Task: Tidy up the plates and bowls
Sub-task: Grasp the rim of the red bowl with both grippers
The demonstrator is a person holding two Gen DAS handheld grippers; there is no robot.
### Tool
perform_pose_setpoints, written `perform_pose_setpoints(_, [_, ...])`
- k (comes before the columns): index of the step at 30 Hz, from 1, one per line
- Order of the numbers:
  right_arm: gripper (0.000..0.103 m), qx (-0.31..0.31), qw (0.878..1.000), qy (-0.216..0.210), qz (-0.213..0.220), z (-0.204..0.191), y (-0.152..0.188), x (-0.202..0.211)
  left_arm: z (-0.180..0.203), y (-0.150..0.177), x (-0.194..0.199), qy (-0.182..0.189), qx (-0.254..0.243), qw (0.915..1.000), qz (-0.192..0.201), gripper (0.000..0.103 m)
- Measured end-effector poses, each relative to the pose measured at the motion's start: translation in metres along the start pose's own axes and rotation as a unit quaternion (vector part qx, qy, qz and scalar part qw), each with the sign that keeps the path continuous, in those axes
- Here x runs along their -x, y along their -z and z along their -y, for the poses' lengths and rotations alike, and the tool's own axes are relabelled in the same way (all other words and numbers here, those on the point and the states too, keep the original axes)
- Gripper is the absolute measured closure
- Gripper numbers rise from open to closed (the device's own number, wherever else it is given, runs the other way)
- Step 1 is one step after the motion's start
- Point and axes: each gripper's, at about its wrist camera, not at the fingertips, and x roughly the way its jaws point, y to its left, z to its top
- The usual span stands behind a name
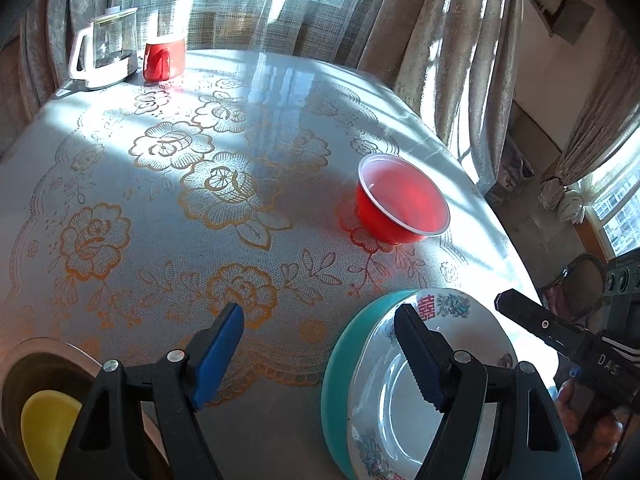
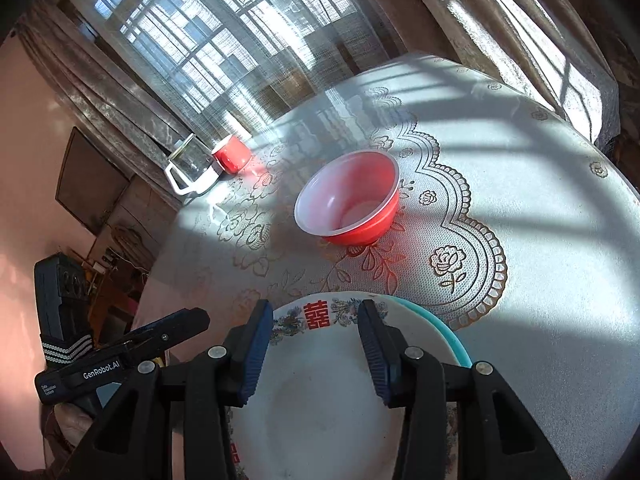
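Observation:
A red bowl (image 1: 402, 200) with a white inside stands upright on the round table; it also shows in the right wrist view (image 2: 350, 200). A white floral plate (image 1: 448, 320) with red characters lies on a teal plate (image 1: 340, 368) at the table's near edge. In the right wrist view the white plate (image 2: 316, 392) lies on the teal plate (image 2: 450, 336). My left gripper (image 1: 320, 320) is open and empty above the table, left of the plates. My right gripper (image 2: 316, 312) is open and empty above the white plate. A yellow bowl (image 1: 48, 428) sits at lower left.
A glass jug with a white handle (image 1: 104, 52) and a red cup (image 1: 164, 60) stand at the table's far edge by the curtains. A metal-rimmed dish (image 1: 60, 350) holds the yellow bowl. The lace tablecloth (image 1: 224, 184) covers the table.

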Motion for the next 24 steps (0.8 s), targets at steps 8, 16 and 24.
perform_pose_setpoints(8, [0.058, -0.009, 1.0, 0.006, 0.006, 0.008, -0.015, -0.004, -0.018, -0.016, -0.017, 0.026, 0.08, 0.9965, -0.006, 0.031])
perform_pose_setpoints(16, [0.065, -0.054, 0.998, -0.009, 0.009, 0.028, -0.038, -0.015, -0.018, -0.045, -0.033, 0.089, 0.124, 0.988, -0.024, 0.061])
perform_pose_setpoints(24, [0.068, -0.112, 0.993, -0.013, 0.022, 0.048, -0.063, -0.029, -0.002, -0.069, -0.053, 0.111, 0.134, 0.9842, -0.03, 0.078])
